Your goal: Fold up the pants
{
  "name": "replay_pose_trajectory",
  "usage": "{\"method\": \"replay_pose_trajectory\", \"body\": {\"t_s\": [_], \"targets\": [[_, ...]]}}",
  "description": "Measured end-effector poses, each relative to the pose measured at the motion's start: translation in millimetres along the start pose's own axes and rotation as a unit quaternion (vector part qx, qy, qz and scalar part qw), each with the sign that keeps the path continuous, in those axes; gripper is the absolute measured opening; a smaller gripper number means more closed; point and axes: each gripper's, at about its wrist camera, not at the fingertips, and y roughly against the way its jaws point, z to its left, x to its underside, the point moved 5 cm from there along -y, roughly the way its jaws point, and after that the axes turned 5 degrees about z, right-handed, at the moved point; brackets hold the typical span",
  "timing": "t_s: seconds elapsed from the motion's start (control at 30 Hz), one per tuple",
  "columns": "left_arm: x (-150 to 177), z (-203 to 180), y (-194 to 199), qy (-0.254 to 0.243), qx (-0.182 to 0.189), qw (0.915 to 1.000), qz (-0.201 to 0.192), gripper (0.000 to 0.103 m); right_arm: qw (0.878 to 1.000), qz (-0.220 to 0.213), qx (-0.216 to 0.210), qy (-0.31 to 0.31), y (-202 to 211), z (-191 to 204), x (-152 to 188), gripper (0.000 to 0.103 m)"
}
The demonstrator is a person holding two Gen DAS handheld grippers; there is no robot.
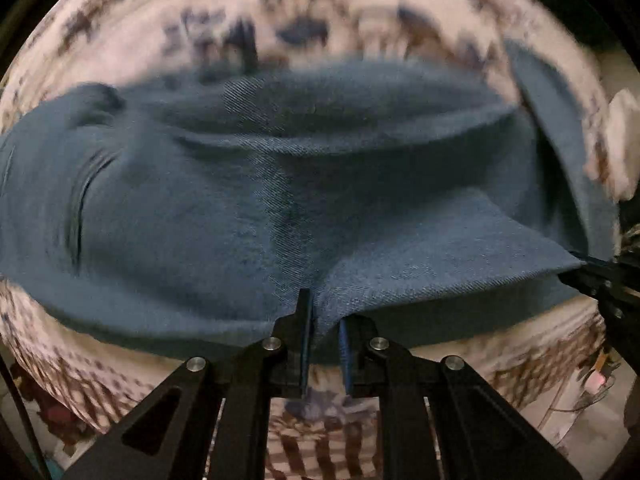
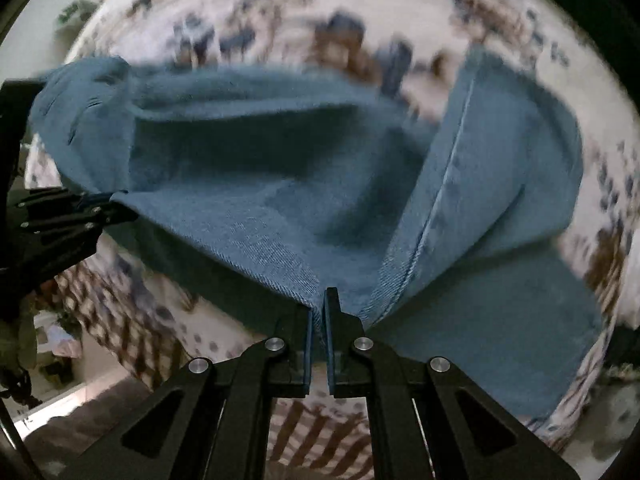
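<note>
The blue denim pants (image 1: 248, 200) are held lifted above a white bedspread with a blue-and-brown pattern (image 1: 132, 44), one edge pinched between the pressed-together fingers of the left gripper (image 1: 325, 312) and the right gripper (image 2: 319, 308). A slip is judged likely, since only a thin bite of hem is caught and the heavy cloth sags. Both grippers are pointed down, set apart along the taut edge.
</note>
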Motion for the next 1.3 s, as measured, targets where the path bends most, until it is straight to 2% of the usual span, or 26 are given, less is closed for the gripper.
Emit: {"method": "replay_pose_trajectory", "body": {"t_s": [0.1, 0.2, 0.23, 0.3, 0.33, 0.37, 0.4, 0.43, 0.47, 0.5, 0.53, 0.57, 0.6, 0.77, 0.83, 0.93, 1.03, 1.1, 1.13, 1.2, 1.23, 1.27, 1.3], "targets": [[9, -2, -29, 0.009, -0.007, 0.9998, 0.017, 0.011, 1.0, 0.011, 0.008, -0.015, -29, -1, 8, 0.006], [9, -2, -32, 0.021, -0.012, 0.9997, 0.01, 0.013, 0.999, 0.02, 0.017, -0.029, -45, -5, 13, 0.006], [9, -2, -31, 0.026, -0.012, 0.9996, 0.008, 0.013, 0.999, 0.025, 0.018, -0.033, -48, -5, 14, 0.01], [12, 0, -21, 0.04, -0.016, 0.9991, 0.002, 0.024, 0.999, 0.026, 0.018, -0.042, -45, -6, 16, 0.01], [16, 3, -15, 0.044, -0.023, 0.9988, -0.003, 0.039, 0.998, 0.026, 0.018, -0.047, -41, -6, 16, 0.012], [18, 5, -8, 0.049, -0.034, 0.9982, -0.011, 0.059, 0.998, 0.025, 0.016, -0.051, -40, -6, 17, 0.018], [20, 7, -1, 0.052, -0.044, 0.9975, -0.018, 0.068, 0.998, 0.023, 0.012, -0.057, -34, -6, 18, 0.025], [24, 10, 9, 0.057, -0.061, 0.996, -0.03, 0.078, 0.998, 0.02, 0.007, -0.062, -28, -5, 19, 0.044], [26, 13, 15, 0.061, -0.072, 0.9949, -0.037, 0.079, 0.998, 0.018, 0.001, -0.067, -22, -3, 20, 0.073], [30, 17, 22, 0.067, -0.085, 0.9931, -0.043, 0.079, 0.998, 0.013, 0.0, -0.069, -15, 0, 21, 0.083], [34, 23, 32, 0.08, -0.099, 0.9903, -0.056, 0.08, 0.998, 0.009, 0.0, -0.069, -11, 2, 21, 0.087], [37, 26, 38, 0.086, -0.101, 0.9891, -0.065, 0.089, 0.998, 0.003, 0.01, -0.069, -4, 5, 22, 0.087], [39, 30, 43, 0.093, -0.1, 0.9881, -0.071, 0.092, 0.997, -0.003, 0.025, -0.068, 3, 7, 23, 0.087], [29, 46, 59, 0.127, -0.119, 0.9811, -0.085, 0.092, 0.994, -0.031, 0.069, -0.084, 22, 2, 11, 0.087], [18, 55, 63, 0.142, -0.122, 0.9783, -0.089, 0.092, 0.991, -0.035, 0.083, -0.098, 29, -13, -8, 0.087], [3, 59, 64, 0.159, -0.128, 0.974, -0.099, 0.092, 0.984, -0.044, 0.07, -0.158, 24, -43, -40, 0.087], [-16, 64, 57, 0.159, -0.146, 0.9712, -0.101, 0.092, 0.976, -0.057, 0.067, -0.2, 13, -76, -86, 0.087], [-27, 62, 55, 0.149, -0.168, 0.969, -0.105, 0.092, 0.972, -0.054, 0.063, -0.219, -2, -88, -118, 0.087], [-33, 59, 54, 0.142, -0.181, 0.9671, -0.108, 0.092, 0.973, -0.049, 0.071, -0.214, -10, -92, -131, 0.087], [-43, 53, 54, 0.137, -0.187, 0.9663, -0.113, 0.092, 0.973, -0.025, 0.097, -0.209, -27, -100, -149, 0.085], [-47, 50, 55, 0.135, -0.187, 0.9663, -0.114, 0.092, 0.972, -0.016, 0.109, -0.206, -35, -104, -154, 0.07], [-52, 45, 57, 0.13, -0.186, 0.9668, -0.117, 0.092, 0.971, -0.011, 0.118, -0.206, -39, -108, -155, 0.042], [-54, 42, 60, 0.126, -0.185, 0.9672, -0.12, 0.092, 0.97, -0.014, 0.116, -0.212, -39, -112, -153, 0.025]]}}
